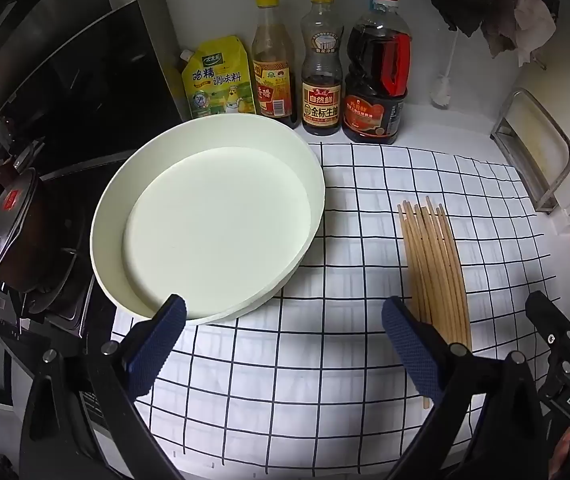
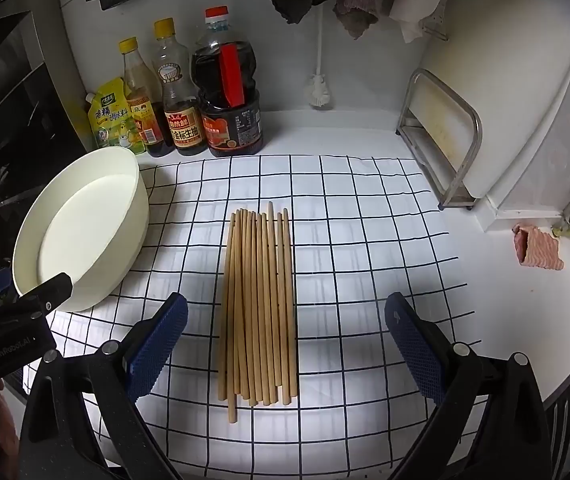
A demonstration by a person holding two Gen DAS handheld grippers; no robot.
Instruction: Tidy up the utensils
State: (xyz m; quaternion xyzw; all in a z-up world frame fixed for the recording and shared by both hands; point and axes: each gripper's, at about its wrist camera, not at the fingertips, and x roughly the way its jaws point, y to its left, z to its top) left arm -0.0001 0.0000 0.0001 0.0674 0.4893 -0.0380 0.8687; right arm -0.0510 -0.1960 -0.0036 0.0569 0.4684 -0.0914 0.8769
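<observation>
Several wooden chopsticks (image 2: 259, 304) lie side by side on a white cloth with a dark grid (image 2: 365, 240). My right gripper (image 2: 285, 320) hangs open above them, its blue pads (image 2: 157, 344) well apart on either side of the bundle and clear of it. A round cream basin (image 1: 301, 168) stands empty on the cloth's left part. My left gripper (image 1: 283, 324) is open over the cloth just in front of the basin, with nothing between its pads. In the left wrist view the chopsticks (image 1: 435, 264) lie to the right, partly behind the right pad (image 1: 413, 348).
A yellow seasoning pouch (image 1: 217, 80) and three sauce bottles (image 1: 321, 64) line the back wall. A stove with a lidded pot (image 1: 9, 216) is on the left. A metal rack (image 2: 441, 132) with a cutting board stands at the right, a pink cloth (image 2: 539, 250) near it.
</observation>
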